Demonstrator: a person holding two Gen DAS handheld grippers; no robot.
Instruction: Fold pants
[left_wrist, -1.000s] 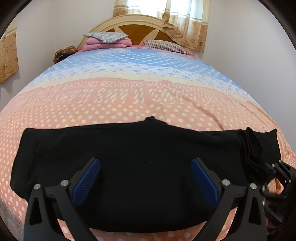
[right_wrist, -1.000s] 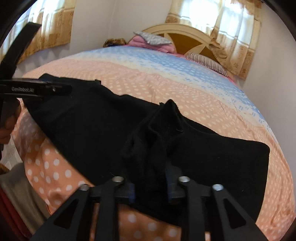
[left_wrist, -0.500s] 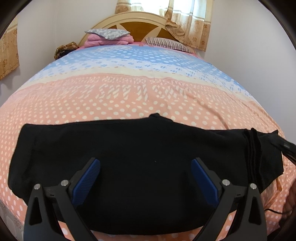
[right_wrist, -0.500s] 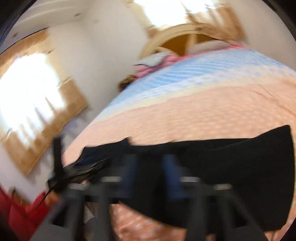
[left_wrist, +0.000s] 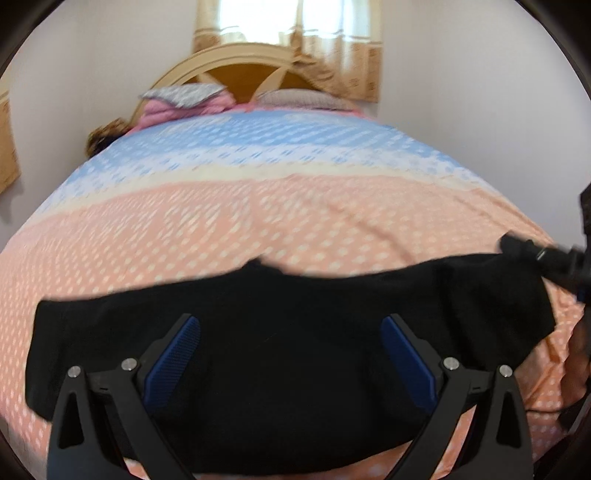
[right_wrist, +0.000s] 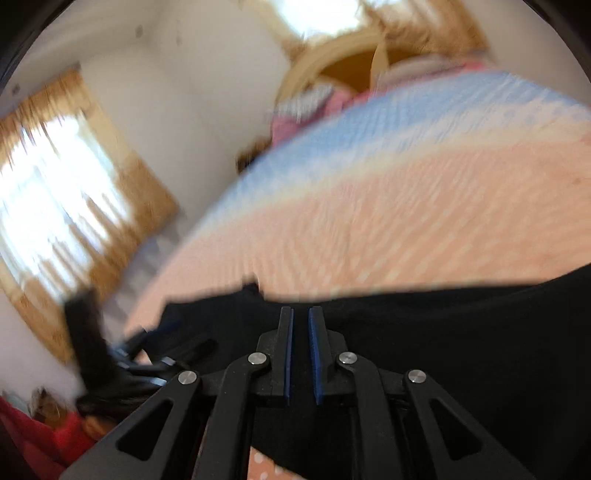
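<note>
pants (left_wrist: 295, 369), black and plain, lie spread in a wide band across the near edge of the bed (left_wrist: 280, 221), on the peach, white-dotted part of its sheet. there are no containers in view; the bed alone bears things. at its far end, against the wooden headboard (left_wrist: 251, 79), sits a pink folded pile with a grey patterned pillow on top (left_wrist: 184, 101), and a striped pillow (left_wrist: 306, 99) lies just beside it.

the pants cloth looks flat and mostly smooth, with a small peak sticking up along its far edge, towards the headboard. its end away from the right gripper is squared off; the other end is rounded and slightly bunched. both views are blurred, the right wrist view heavily.

the left gripper (left_wrist: 291, 354) hovers over the middle of the pants, its blue pads (left_wrist: 173, 360) wide apart with nothing between them. the right gripper (right_wrist: 301, 354) is over the pants too, near that peak, its pads drawn nearly together with a thin gap left; no cloth shows between them. in the left wrist view the right gripper shows as a dark blurred shape at the bunched end.
</note>
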